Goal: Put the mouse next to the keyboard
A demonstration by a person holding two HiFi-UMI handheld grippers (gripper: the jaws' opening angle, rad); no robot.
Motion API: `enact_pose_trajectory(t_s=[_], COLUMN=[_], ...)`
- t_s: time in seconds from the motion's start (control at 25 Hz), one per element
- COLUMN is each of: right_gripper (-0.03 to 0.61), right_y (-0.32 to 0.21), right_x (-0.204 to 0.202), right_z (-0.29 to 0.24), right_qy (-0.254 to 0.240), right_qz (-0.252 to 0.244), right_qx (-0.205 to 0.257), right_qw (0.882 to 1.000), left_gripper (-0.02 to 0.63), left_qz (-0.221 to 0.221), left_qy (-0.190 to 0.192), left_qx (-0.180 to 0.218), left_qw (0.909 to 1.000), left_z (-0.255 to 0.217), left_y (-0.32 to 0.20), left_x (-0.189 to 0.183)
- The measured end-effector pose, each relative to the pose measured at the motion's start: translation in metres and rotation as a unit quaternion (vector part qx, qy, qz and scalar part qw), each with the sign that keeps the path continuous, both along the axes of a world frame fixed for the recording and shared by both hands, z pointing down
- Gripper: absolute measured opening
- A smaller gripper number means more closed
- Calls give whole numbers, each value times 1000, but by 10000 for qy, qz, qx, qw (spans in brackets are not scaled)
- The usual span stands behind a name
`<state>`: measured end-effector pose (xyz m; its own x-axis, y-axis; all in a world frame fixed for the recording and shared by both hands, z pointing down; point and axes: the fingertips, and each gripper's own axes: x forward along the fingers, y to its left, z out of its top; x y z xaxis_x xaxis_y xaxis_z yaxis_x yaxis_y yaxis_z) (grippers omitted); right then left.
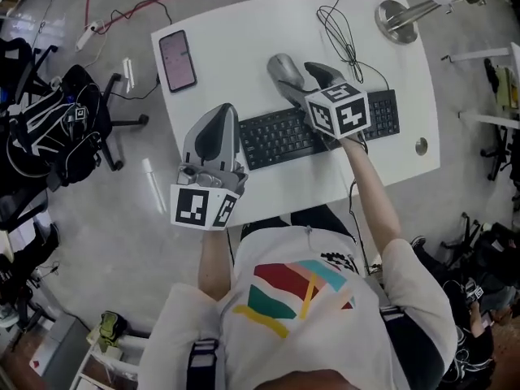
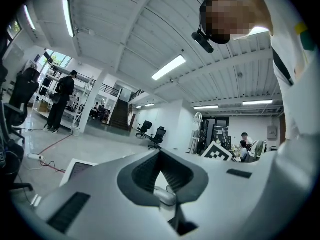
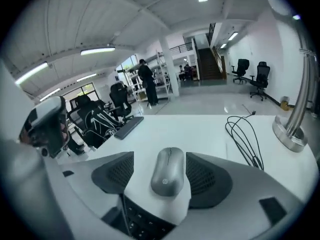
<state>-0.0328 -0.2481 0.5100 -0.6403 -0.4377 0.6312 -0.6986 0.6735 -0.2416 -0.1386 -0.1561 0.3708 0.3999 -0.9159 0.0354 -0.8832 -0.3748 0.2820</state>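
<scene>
A grey mouse [image 1: 284, 70] [image 3: 167, 171] lies on the white table [image 1: 236, 23], just behind the black keyboard [image 1: 276, 136] [image 3: 145, 221]. My right gripper [image 1: 302, 80] [image 3: 161, 173] reaches over the keyboard with a jaw on each side of the mouse. It is open, and a gap shows between each pad and the mouse. My left gripper [image 1: 221, 114] [image 2: 159, 156] hovers at the keyboard's left end near the table's front edge. Its fingers are together with nothing held.
A phone [image 1: 177, 59] [image 3: 129, 126] lies at the table's far left. A coiled black cable [image 1: 341, 35] [image 3: 245, 139] and a lamp base [image 1: 396, 19] [image 3: 290, 134] sit at the far right. Office chairs with bags [image 1: 49, 128] stand on the floor to the left.
</scene>
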Motion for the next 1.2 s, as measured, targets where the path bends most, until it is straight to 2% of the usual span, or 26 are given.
enact_pose_trajectory(t_s=[0.12, 0.32, 0.56, 0.84, 1.08, 1.2], right_gripper=[308, 308, 308, 307, 307, 305], right_y=[-6, -9, -14, -15, -12, -11], right_x=[-8, -18, -12, -14, -7, 2], right_z=[21, 51, 74, 72, 59, 40], right_qy=[421, 823, 1399, 1430, 1135, 1030], right_qz=[-70, 137, 155, 221, 284, 301], right_qx=[-188, -532, -443, -274, -273, -61], right_qw=[9989, 9951, 9891, 9891, 9928, 9942], left_gripper=[44, 44, 44, 44, 44, 44], left_qz=[-73, -155, -81, -35, 45, 112], left_qy=[64, 37, 61, 131, 110, 99], left_qx=[-98, -233, -337, -344, -311, -266], left_qw=[9999, 9996, 9994, 9993, 9994, 9995], left_z=[8, 15, 26, 27, 21, 19], left_y=[3, 5, 2, 2, 3, 2], left_x=[-11, -24, -23, -17, -6, 0])
